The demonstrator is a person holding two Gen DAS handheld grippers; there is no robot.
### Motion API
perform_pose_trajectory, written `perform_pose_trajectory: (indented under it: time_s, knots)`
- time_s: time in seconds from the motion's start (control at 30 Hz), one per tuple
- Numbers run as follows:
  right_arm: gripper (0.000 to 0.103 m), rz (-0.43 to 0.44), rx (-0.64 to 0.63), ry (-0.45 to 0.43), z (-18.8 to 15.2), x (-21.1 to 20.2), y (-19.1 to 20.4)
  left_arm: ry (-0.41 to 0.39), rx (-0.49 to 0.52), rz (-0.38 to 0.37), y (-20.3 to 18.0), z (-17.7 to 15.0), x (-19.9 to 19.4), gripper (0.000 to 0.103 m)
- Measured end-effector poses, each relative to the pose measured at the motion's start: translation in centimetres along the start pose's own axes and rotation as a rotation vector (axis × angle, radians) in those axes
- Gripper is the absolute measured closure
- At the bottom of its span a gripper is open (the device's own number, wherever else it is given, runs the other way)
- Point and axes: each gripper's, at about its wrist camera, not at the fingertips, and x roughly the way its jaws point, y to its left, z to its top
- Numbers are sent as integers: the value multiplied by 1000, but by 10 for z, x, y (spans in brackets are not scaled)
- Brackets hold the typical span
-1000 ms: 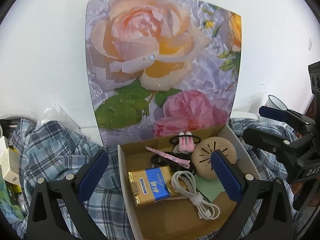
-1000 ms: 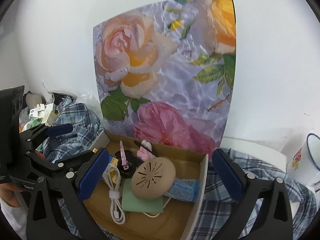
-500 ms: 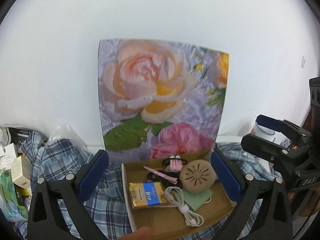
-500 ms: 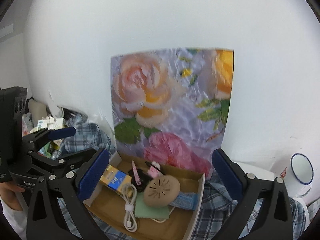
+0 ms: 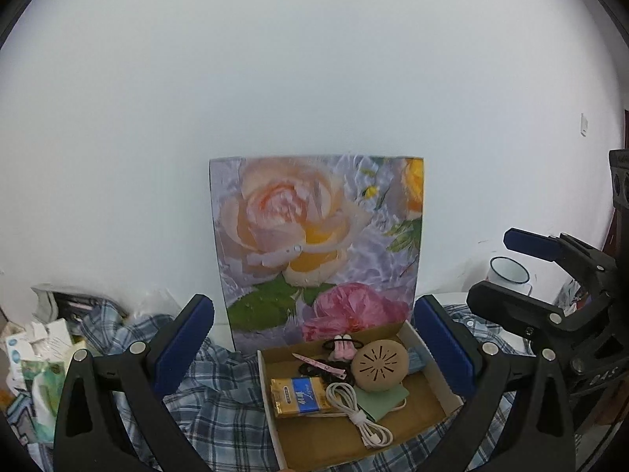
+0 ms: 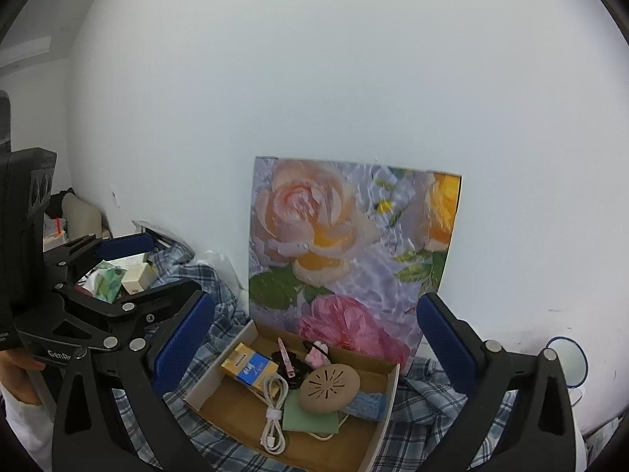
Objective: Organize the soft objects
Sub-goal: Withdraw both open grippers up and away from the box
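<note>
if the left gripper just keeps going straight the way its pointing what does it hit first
Probably the floral panel leaning upright against the wall, behind the cardboard box. The left gripper, open and empty, points near the panel's base, just above the box's back edge. Depth is unclear; tilted slightly lower, it would meet the box contents first.

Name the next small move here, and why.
Probably lower the left gripper toward the plaid shirt: both grippers hang open, holding nothing, above the box, and the shirt lies crumpled under it, the soft thing not yet tidied.
</note>
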Motion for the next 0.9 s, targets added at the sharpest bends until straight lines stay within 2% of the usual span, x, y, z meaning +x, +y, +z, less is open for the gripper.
perform_pose_trajectory:
  time_s: [0.37,0.6,0.9]
  knots:
    - [0,3,-41,-59,22,-51,22,-135,19,9,-10,19,-64,0]
    - [0,-20,-61,-89,19,-90,27,-164,31,-19,-30,22,-93,0]
    - [0,-27,-46,-137,-4,-137,35,-167,72,-20,-72,5,-121,0]
